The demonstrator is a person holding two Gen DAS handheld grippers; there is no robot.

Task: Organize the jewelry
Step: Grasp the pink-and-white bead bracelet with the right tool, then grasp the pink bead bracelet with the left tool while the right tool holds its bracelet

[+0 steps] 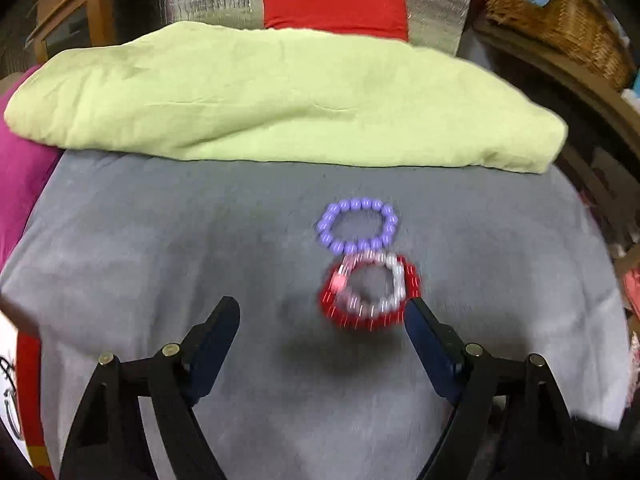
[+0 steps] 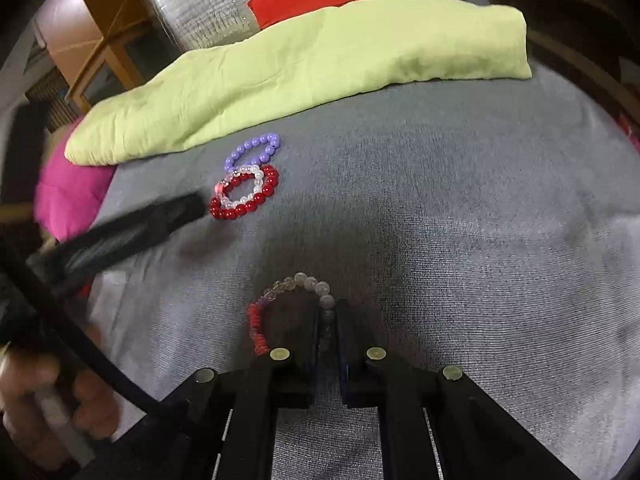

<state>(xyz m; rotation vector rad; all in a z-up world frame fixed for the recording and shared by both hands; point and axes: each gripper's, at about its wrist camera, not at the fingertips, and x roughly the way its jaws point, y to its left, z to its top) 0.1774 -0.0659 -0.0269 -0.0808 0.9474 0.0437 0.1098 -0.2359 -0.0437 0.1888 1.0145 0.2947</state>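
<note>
A purple bead bracelet (image 1: 357,226) lies on the grey cloth (image 1: 160,240). Just in front of it a red bead bracelet (image 1: 370,318) lies with a white and pink bracelet (image 1: 394,276) on top of it. My left gripper (image 1: 322,312) is open and empty just short of the red one. The same three show in the right wrist view: purple (image 2: 253,151), red (image 2: 245,207), white (image 2: 250,184). My right gripper (image 2: 328,312) is shut on a mixed grey, clear and red bead bracelet (image 2: 294,292), holding it just above the cloth.
A folded light green cloth (image 1: 280,96) lies along the back of the grey cloth. A magenta cushion (image 1: 20,184) is at the left, a red cushion (image 1: 334,10) behind, a wicker basket (image 1: 560,20) at the back right.
</note>
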